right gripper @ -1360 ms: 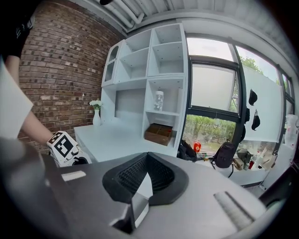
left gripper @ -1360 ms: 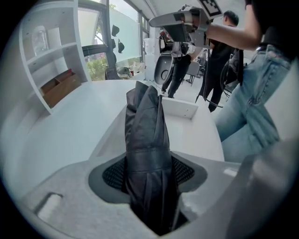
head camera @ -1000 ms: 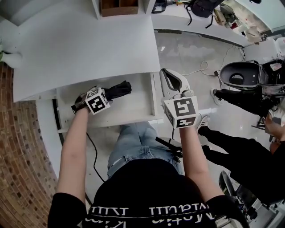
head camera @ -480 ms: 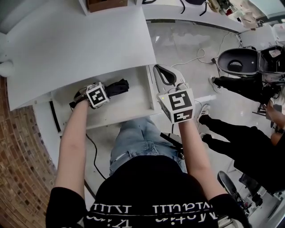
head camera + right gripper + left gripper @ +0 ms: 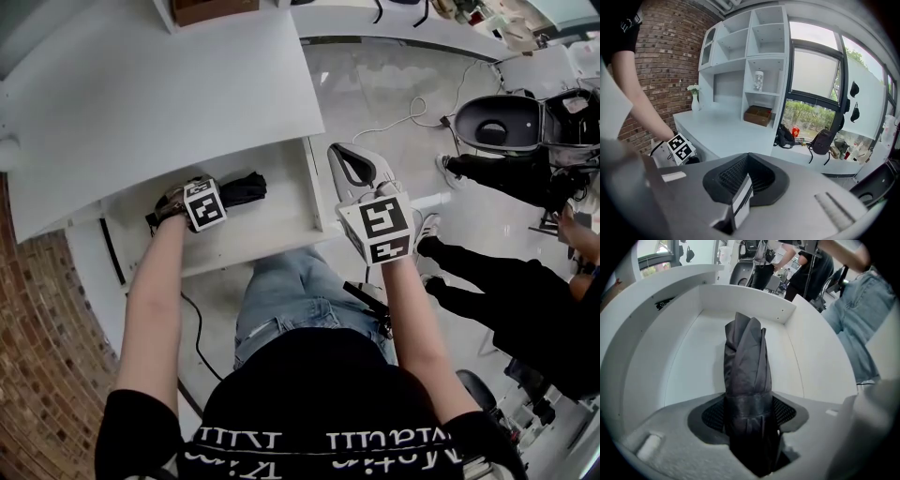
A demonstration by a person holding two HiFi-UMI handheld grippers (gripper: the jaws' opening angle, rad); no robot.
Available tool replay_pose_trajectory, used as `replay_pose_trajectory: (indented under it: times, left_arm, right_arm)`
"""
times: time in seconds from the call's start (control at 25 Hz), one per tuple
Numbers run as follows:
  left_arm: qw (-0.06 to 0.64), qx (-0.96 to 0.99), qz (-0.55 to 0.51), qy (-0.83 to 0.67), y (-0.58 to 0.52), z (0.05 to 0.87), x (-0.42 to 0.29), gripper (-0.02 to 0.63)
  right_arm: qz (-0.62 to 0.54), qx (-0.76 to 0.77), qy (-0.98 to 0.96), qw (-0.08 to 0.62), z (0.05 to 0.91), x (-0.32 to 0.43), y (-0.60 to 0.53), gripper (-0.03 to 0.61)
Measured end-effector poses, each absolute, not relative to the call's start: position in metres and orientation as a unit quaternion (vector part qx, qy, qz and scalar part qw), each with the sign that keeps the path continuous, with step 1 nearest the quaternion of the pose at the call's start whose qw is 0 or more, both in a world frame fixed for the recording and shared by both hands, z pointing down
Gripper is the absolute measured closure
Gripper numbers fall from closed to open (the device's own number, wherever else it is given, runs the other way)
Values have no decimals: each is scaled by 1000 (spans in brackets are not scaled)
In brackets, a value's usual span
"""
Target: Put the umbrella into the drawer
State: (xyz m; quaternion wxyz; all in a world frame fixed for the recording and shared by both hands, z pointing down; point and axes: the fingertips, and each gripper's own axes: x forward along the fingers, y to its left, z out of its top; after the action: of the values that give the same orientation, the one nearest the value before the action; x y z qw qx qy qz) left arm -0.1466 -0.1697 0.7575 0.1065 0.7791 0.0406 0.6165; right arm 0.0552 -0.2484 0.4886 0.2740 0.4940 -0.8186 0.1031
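Observation:
A folded black umbrella (image 5: 246,189) lies across the open white drawer (image 5: 272,230) under the desk. My left gripper (image 5: 199,208) points steeply down into the drawer and is shut on the umbrella's strapped middle. In the left gripper view the umbrella (image 5: 746,362) runs from between the pads toward the drawer's far wall (image 5: 740,303), just above the drawer floor (image 5: 684,376). My right gripper (image 5: 345,161) hangs to the right of the drawer's side, over the floor. In its own view my right gripper (image 5: 740,187) has its jaws together with nothing in them.
The white desk top (image 5: 169,94) overhangs the drawer's back, with a wooden box (image 5: 202,9) at its far edge. Brick wall (image 5: 47,328) lies to the left. A seated person's legs (image 5: 487,291), a black round container (image 5: 502,122) and a floor cable (image 5: 403,122) are on the right.
My left gripper has sunk lower into the drawer with the umbrella still in it. My right gripper has come down a little beside the drawer.

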Motion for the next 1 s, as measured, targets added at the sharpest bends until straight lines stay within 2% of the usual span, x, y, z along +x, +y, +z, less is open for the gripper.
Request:
replay_pose_trajectory:
  times: [0.28, 0.4, 0.44, 1.0]
  left_arm:
    - [116, 786, 606, 40, -169, 754, -143, 339]
    - [122, 789, 602, 19, -174, 749, -144, 268]
    - [121, 790, 601, 14, -175, 748, -145, 264]
    - [91, 811, 578, -27, -173, 699, -153, 262]
  right_arm:
    - [101, 494, -818, 278, 487, 54, -246, 569]
    - [99, 495, -817, 279, 486, 52, -243, 569]
    - [99, 496, -817, 277, 485, 51, -242, 569]
    - [81, 502, -823, 253, 460, 29, -229, 569]
